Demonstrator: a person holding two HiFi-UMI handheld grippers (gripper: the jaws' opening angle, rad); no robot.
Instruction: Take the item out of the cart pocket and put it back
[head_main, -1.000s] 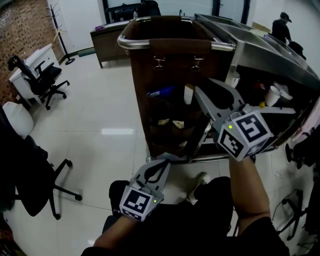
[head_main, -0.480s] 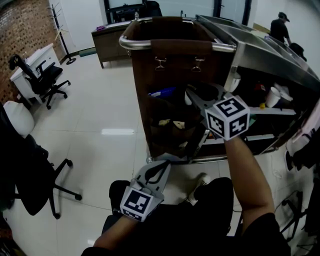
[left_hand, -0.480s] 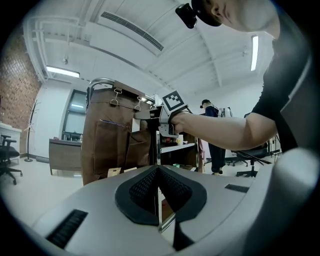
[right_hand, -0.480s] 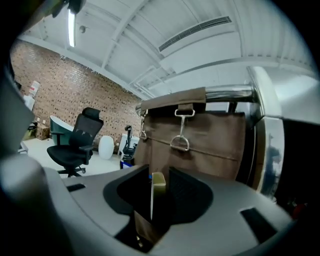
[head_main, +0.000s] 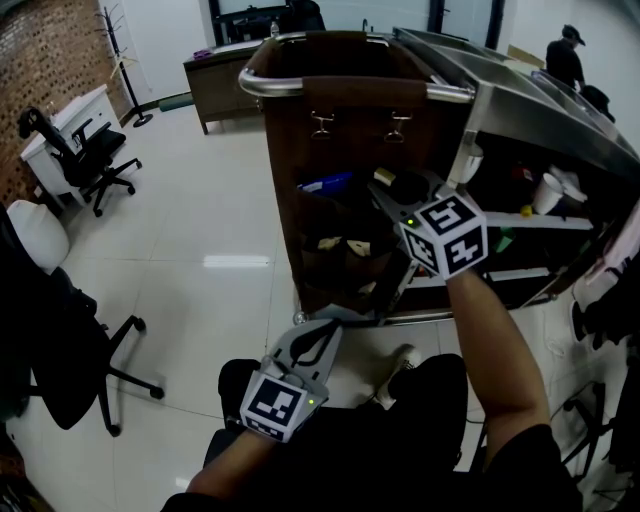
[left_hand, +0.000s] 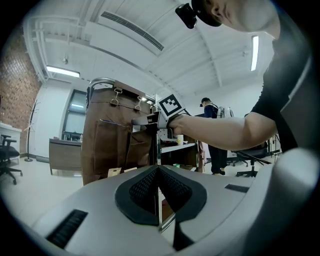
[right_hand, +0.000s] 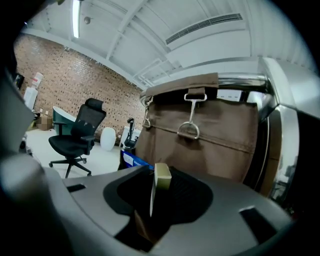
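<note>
The brown fabric bag (head_main: 340, 130) hangs on the cart with open pockets (head_main: 335, 215) down its face. My right gripper (head_main: 385, 190) is up at the upper pockets, shut on a small flat olive-topped item (right_hand: 162, 179) that stands between its pads (right_hand: 185, 200). In the right gripper view that item sits just before the brown bag (right_hand: 210, 140) and its metal clip (right_hand: 189, 127). My left gripper (head_main: 320, 330) hangs low by the cart's base, shut with nothing between its pads (left_hand: 172, 187).
A blue packet (head_main: 325, 184) sticks out of a pocket to the left of the right gripper. The cart's metal rail (head_main: 350, 88) and shelves with a white cup (head_main: 545, 192) lie to the right. Office chairs (head_main: 85, 160) stand on the left; a person (head_main: 565, 60) is far back.
The right gripper has swung up and left toward the upper pockets and turned its marker cube over. The left gripper has stayed in place.
</note>
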